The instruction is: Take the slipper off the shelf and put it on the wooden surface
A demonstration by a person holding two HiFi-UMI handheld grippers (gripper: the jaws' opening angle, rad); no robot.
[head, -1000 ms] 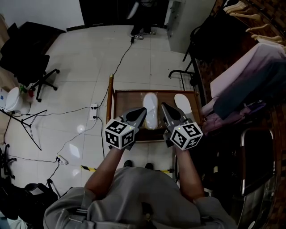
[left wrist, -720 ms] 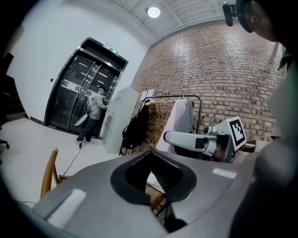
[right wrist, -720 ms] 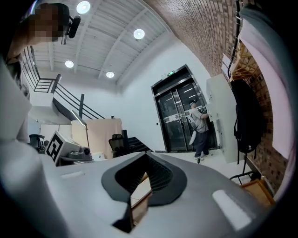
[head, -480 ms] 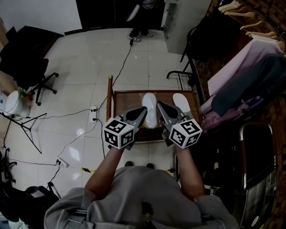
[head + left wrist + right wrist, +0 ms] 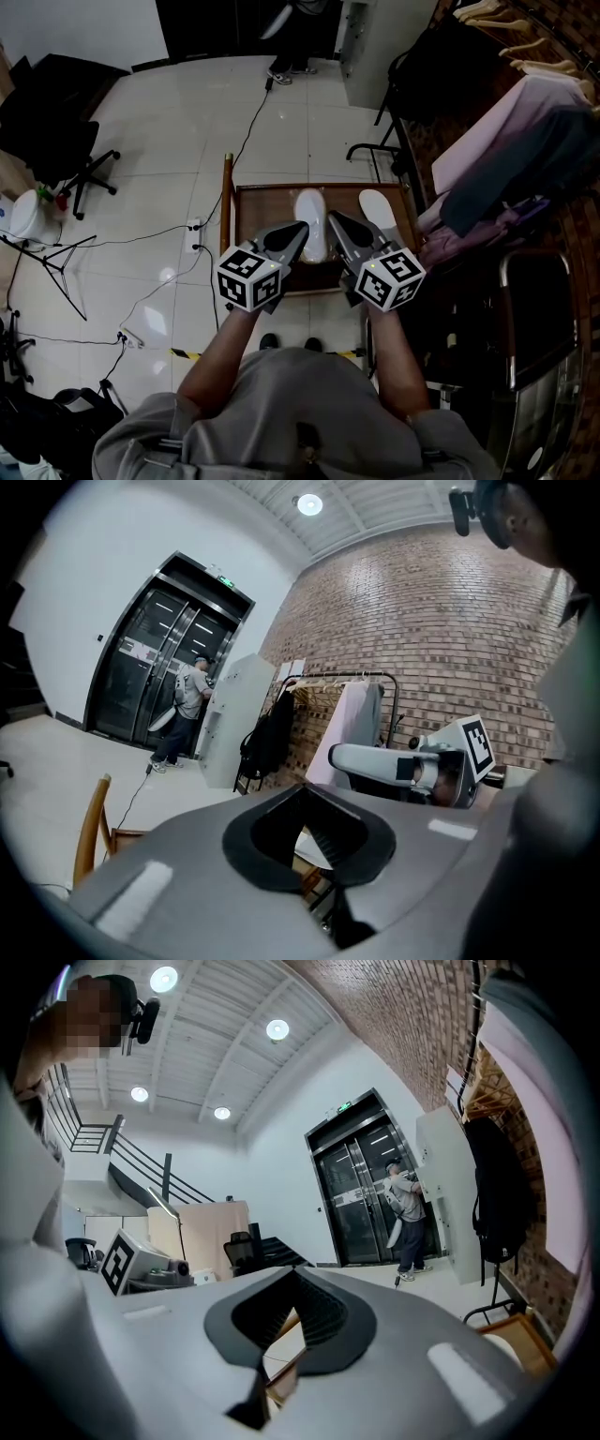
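Both closed and empty, the left tongs [image 5: 298, 230] and right tongs [image 5: 335, 221] hover over the near part of the wooden bench [image 5: 261, 214]. One white slipper [image 5: 309, 208] lies on it just beyond their tips — a second slipper [image 5: 380, 208] lies to its right, near the bench's right edge.
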